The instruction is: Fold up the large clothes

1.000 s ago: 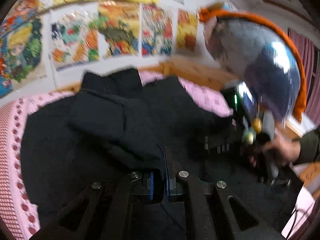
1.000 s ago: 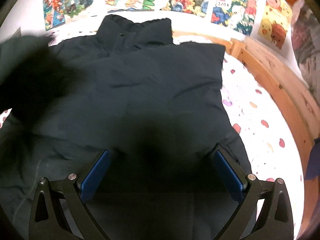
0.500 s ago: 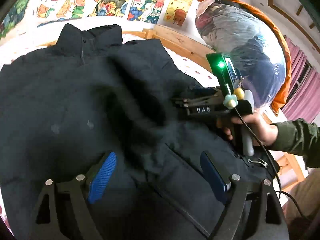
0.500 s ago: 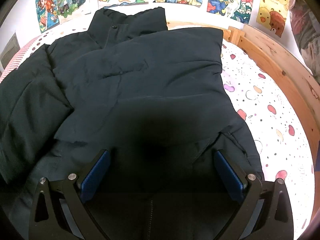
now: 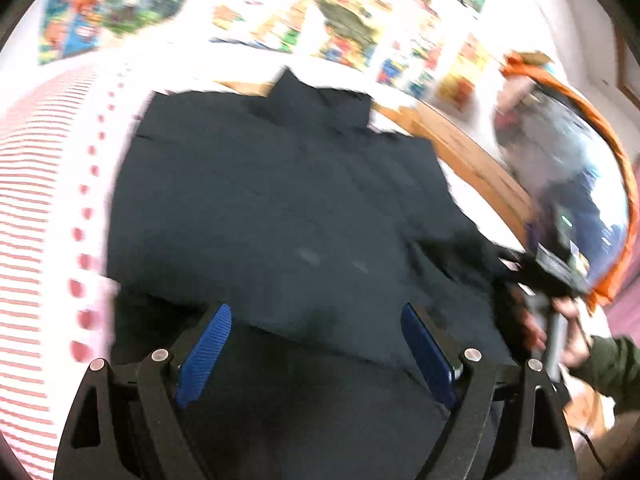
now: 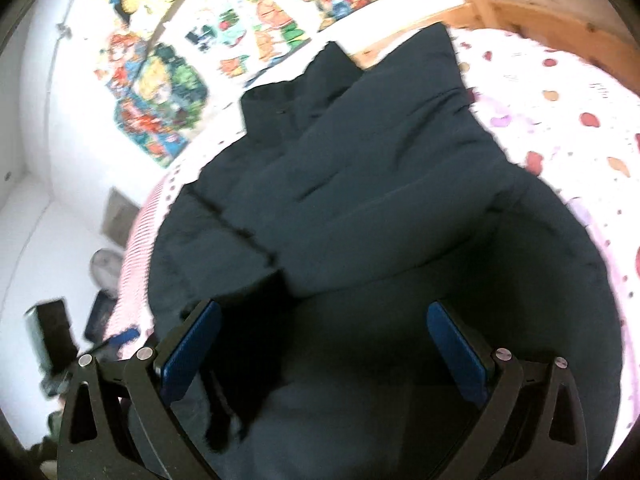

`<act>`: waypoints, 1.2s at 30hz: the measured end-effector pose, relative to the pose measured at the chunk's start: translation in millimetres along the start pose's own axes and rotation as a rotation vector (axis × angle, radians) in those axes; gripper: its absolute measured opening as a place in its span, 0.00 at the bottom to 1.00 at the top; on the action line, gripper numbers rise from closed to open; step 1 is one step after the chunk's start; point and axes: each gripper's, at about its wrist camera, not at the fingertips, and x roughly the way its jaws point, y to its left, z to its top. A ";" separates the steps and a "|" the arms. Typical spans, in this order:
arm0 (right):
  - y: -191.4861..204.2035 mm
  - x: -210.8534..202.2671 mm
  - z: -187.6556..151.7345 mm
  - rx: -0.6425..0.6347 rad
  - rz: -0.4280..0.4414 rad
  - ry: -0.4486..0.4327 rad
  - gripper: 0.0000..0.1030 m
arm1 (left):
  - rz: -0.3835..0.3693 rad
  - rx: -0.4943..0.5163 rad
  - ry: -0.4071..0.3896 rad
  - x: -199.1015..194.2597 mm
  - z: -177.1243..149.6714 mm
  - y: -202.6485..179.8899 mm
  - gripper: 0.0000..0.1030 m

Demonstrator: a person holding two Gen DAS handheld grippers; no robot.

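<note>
Now that the left gripper (image 5: 316, 344) has let go of the sleeve it pinched a second ago, its jaws have just been opening and stand wide apart, nothing between them.

Item: dark padded jacket (image 5: 280, 208), spread on the bed (image 6: 560, 128), collar toward the poster wall, both sleeves laid across the chest.

Right gripper (image 6: 324, 344): jaws apart, empty, above the hem.

Status, judged: sleeves done; body fold from the hem remains.
</note>
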 end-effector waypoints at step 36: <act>67.0 -28.2 21.6 -0.184 -0.209 -0.115 0.05 | 0.178 -0.202 -0.158 -16.5 20.4 72.8 0.99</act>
